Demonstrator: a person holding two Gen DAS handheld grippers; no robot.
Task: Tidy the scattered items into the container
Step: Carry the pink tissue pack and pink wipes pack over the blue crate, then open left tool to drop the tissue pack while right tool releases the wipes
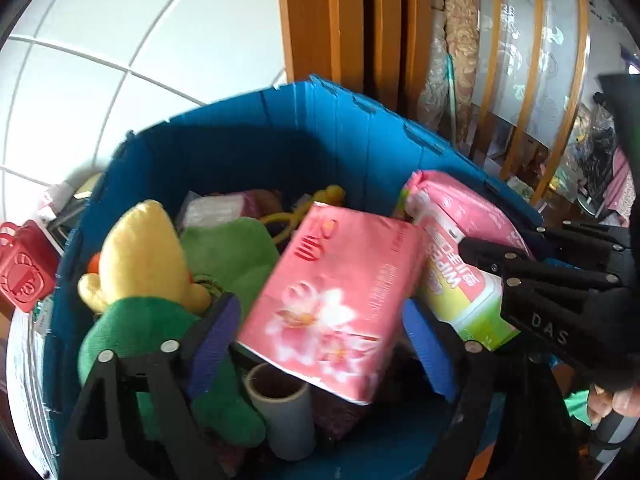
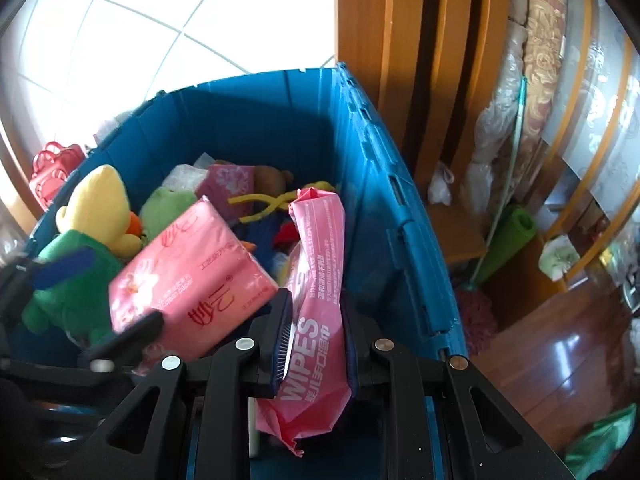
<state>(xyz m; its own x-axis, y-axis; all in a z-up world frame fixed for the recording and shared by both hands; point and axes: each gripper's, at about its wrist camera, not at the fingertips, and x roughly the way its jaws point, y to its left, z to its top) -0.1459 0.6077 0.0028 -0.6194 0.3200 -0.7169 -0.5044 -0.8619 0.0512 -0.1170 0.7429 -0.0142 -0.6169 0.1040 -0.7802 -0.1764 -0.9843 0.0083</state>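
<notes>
**2 packs over the bin, drop-off stage**

Left wrist view: left gripper [image 1: 320,332] hangs over the blue container [image 1: 240,148], its 2 blue pads [image 1: 214,340] spread either side of the pink tissue pack [image 1: 332,300]. Gaps show at both pads, so jaws read as released; the pack lies tilted on the pile, one end propped above a cardboard tube [image 1: 280,408]. Yellow-and-green plush toy [image 1: 140,264] sits at the left wall. Right gripper [image 1: 480,256] enters from the right, on the wipes pack [image 1: 460,280].

Right wrist view: right gripper [image 2: 316,340] is clenched on the wipes pack [image 2: 316,280], held on edge by its lower half, so it can likely slot between the tissue pack [image 2: 188,272] and the container wall [image 2: 380,220]. Judgement: wipes not yet released; container nearly full.
</notes>
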